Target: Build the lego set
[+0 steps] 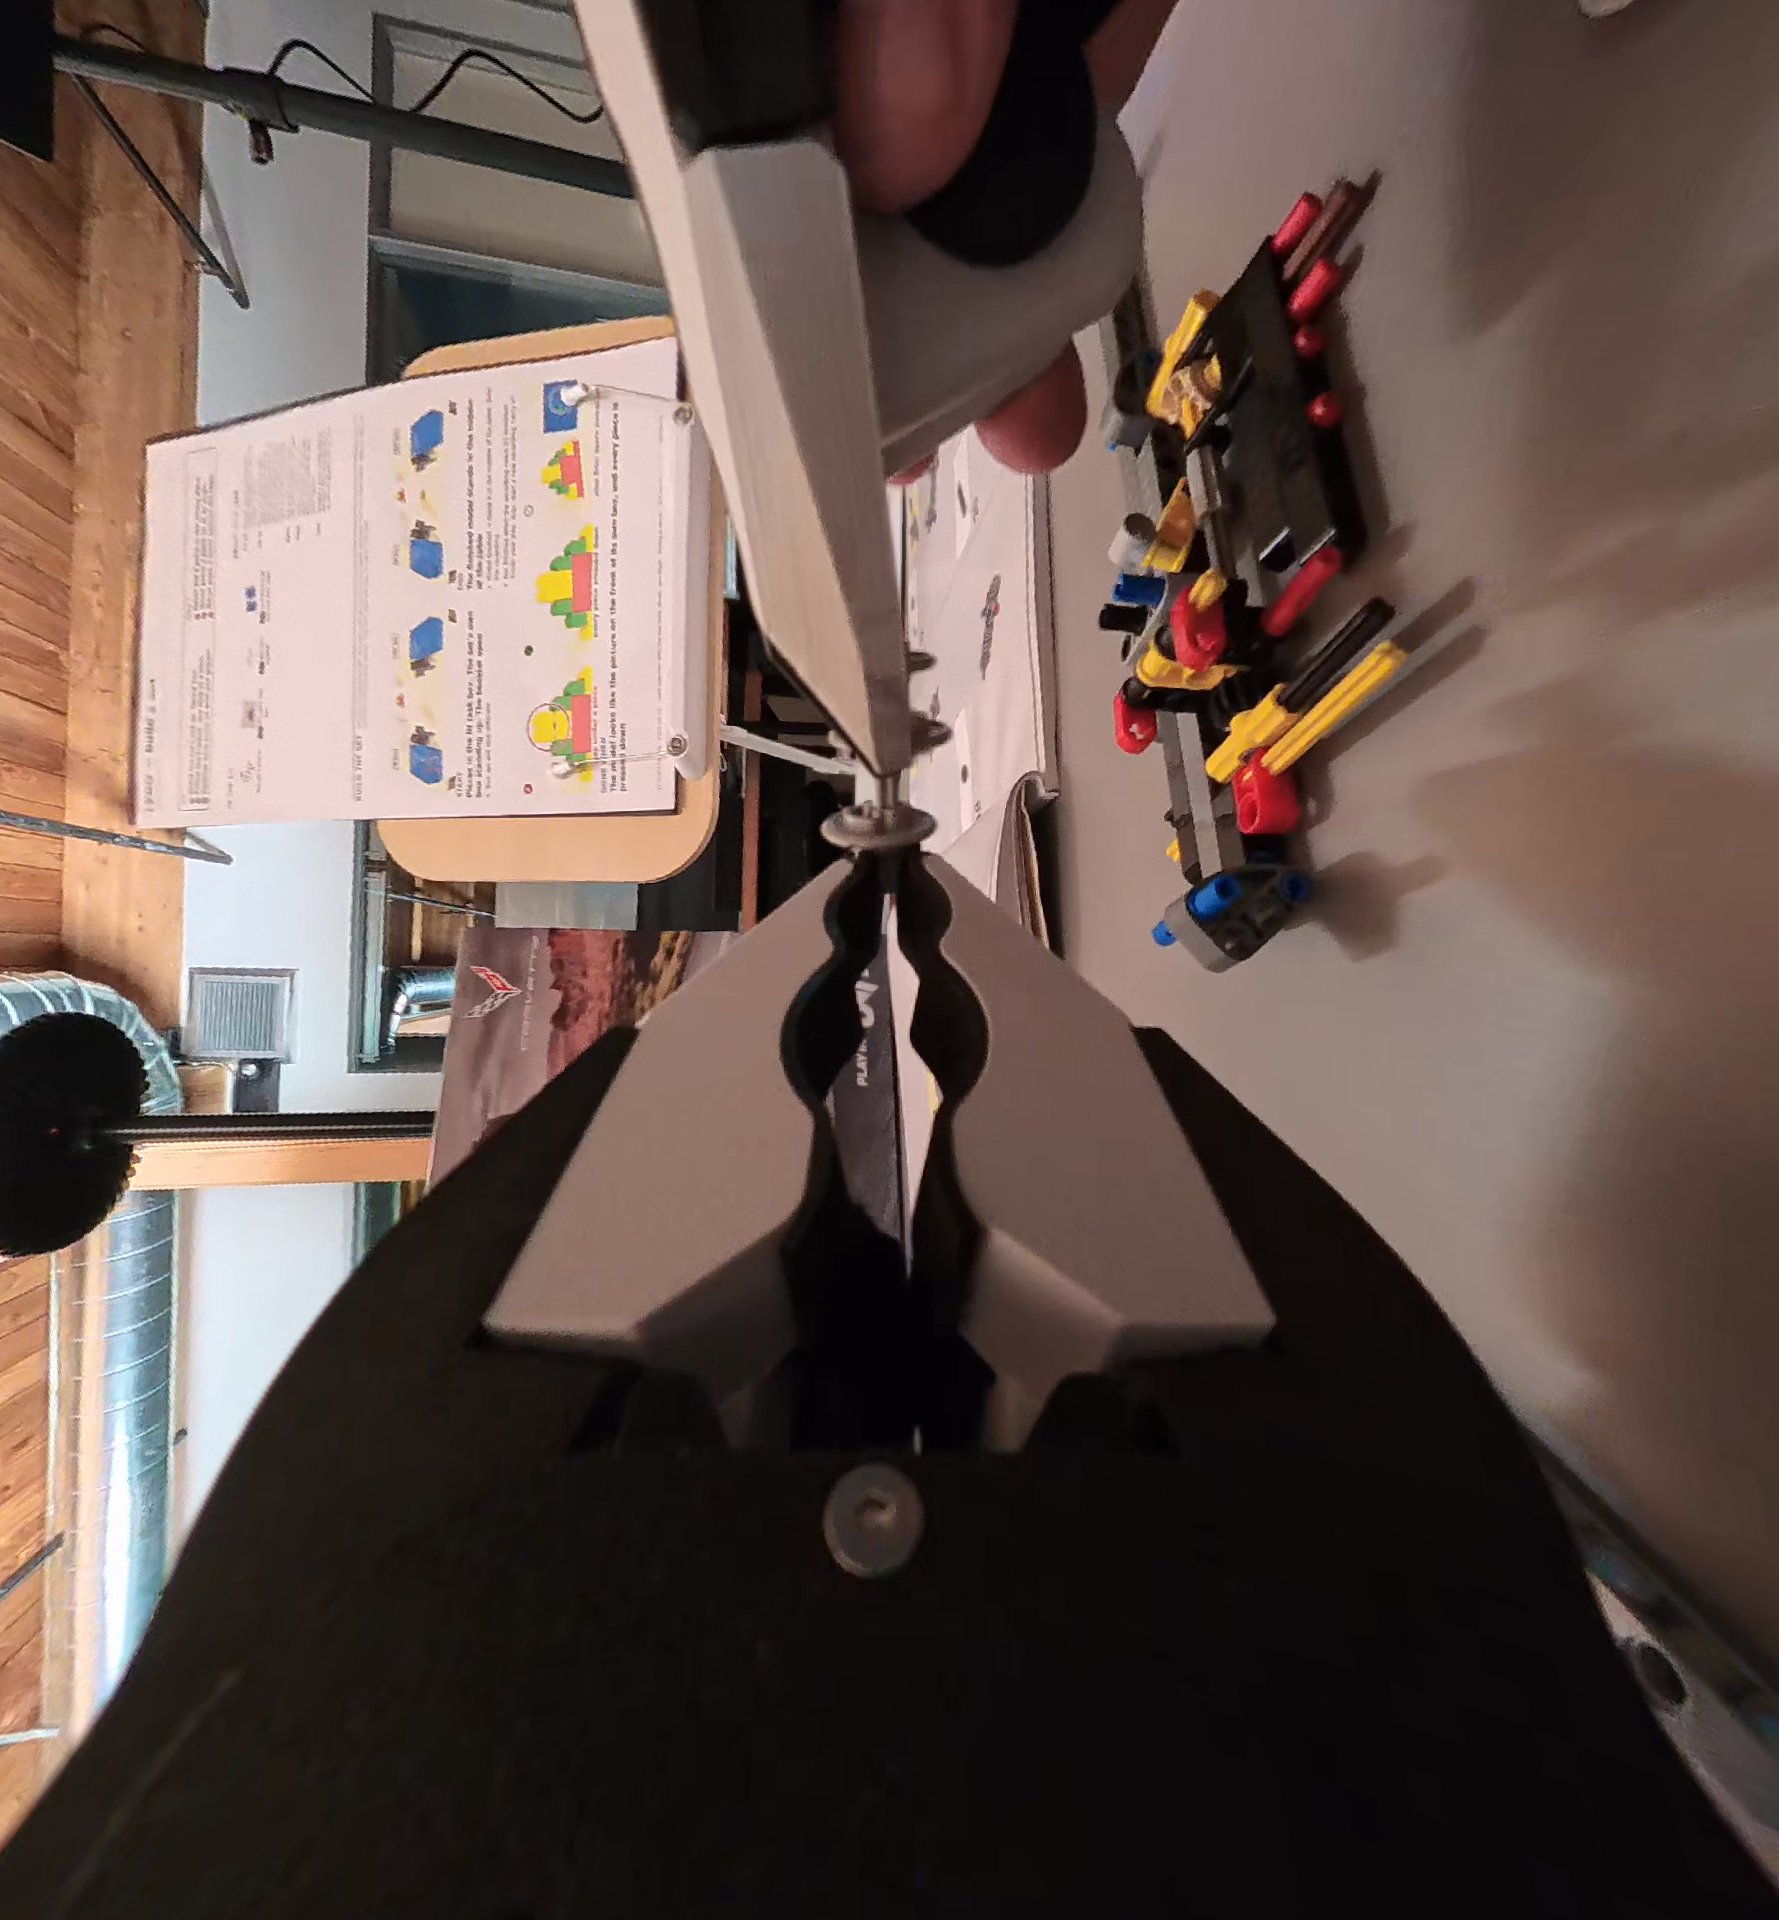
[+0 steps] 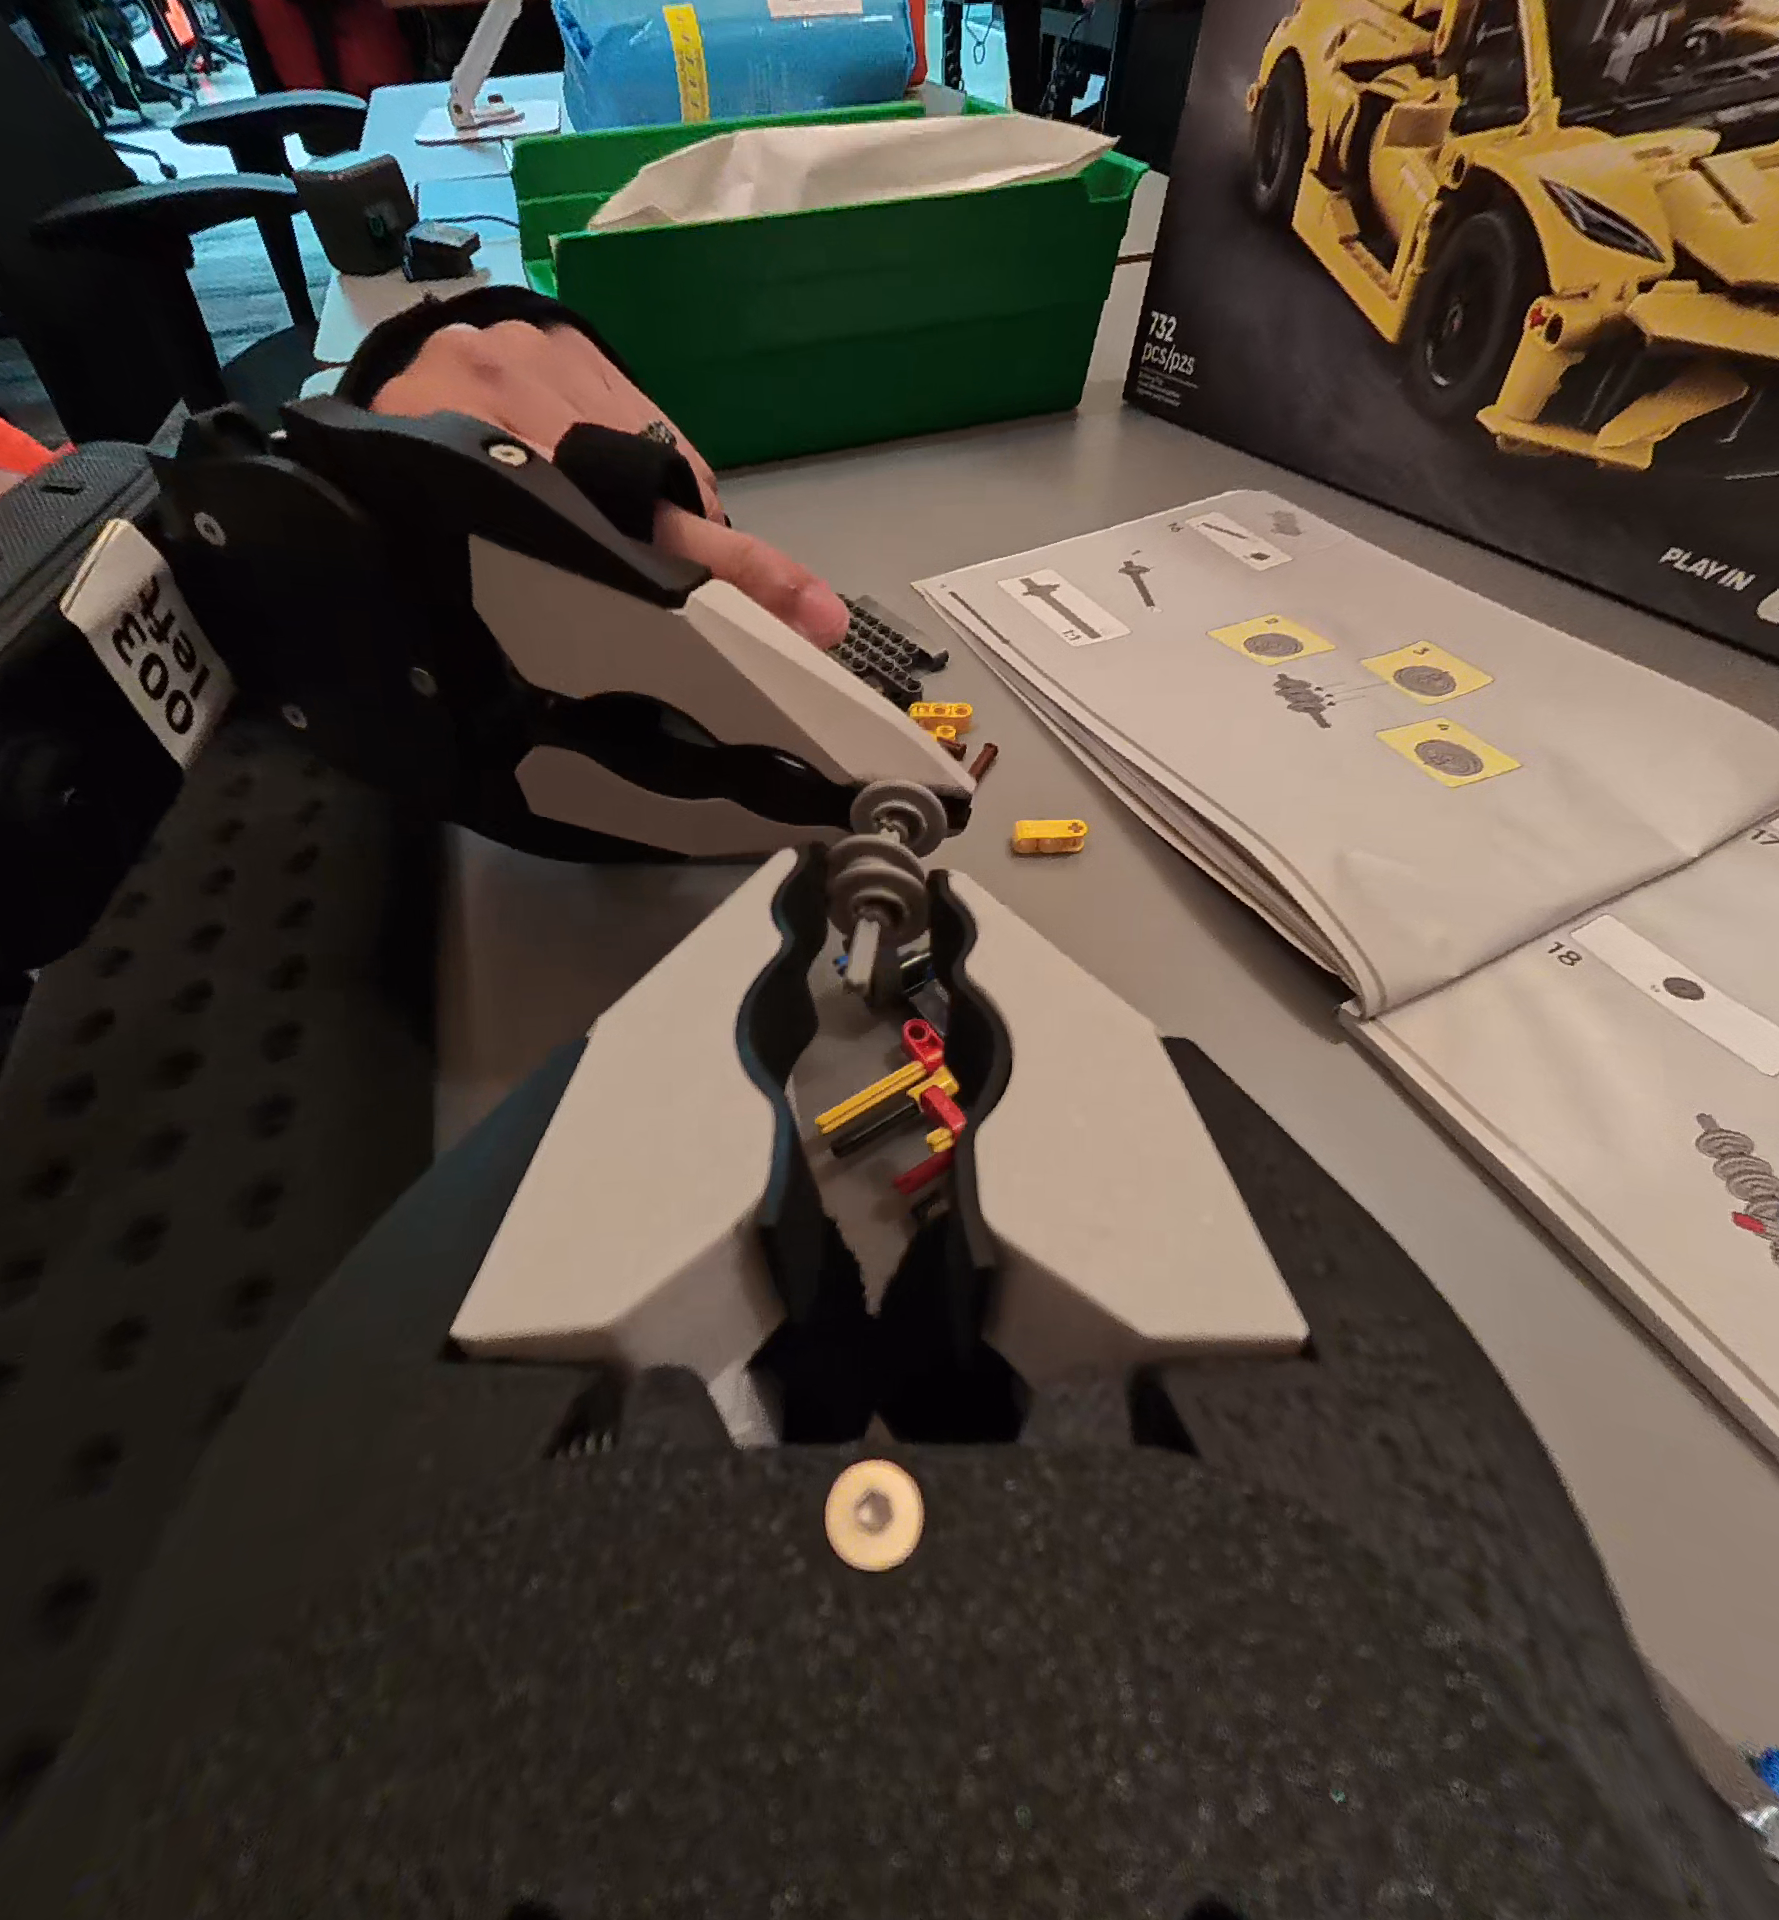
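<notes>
Looks like the disc-stacking step: the right gripper (image 2: 877,902) is clamped on the axle (image 2: 869,940) carrying two grey discs (image 2: 880,883), dead centre of its view. The left gripper (image 2: 932,805), coming in from 10 o'clock, pinches a third disc (image 2: 898,816) at the axle's tip. Next move probably needs that disc kept square and slid down. One yellow connector (image 2: 1048,835) lies loose at 1 o'clock, beside the open manual (image 2: 1384,727).

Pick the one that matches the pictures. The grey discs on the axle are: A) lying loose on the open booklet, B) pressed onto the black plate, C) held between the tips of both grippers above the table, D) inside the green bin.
C: the right gripper and the left gripper meet at the grey discs, held clear of the table.
</notes>
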The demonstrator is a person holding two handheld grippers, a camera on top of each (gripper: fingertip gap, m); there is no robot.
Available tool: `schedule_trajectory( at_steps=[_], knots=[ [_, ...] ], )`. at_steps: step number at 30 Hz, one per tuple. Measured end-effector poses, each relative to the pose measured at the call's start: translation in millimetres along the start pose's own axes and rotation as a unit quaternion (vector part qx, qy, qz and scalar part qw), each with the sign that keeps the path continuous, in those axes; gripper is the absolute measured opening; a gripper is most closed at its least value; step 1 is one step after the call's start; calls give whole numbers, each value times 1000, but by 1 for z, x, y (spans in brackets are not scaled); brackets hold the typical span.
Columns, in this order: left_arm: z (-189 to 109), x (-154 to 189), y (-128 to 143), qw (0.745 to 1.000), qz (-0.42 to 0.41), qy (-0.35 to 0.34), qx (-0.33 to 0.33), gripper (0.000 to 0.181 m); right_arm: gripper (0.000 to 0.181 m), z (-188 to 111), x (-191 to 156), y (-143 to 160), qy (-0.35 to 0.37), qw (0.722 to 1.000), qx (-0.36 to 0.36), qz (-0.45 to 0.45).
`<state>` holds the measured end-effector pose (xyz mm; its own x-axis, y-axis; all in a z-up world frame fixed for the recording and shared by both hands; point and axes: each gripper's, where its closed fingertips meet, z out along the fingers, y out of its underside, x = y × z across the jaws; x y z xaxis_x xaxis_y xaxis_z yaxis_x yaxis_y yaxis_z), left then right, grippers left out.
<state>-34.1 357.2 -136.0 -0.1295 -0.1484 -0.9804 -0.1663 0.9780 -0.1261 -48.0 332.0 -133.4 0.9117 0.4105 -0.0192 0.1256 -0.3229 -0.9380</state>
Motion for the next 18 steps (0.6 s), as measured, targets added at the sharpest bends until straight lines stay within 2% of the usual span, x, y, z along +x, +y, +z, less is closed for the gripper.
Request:
schedule_trajectory(
  at_steps=[18],
  knots=[
    [2,6,5,999,-14,18,-28,1,18,7,3,6,32,999,-21,-17]
  ],
)
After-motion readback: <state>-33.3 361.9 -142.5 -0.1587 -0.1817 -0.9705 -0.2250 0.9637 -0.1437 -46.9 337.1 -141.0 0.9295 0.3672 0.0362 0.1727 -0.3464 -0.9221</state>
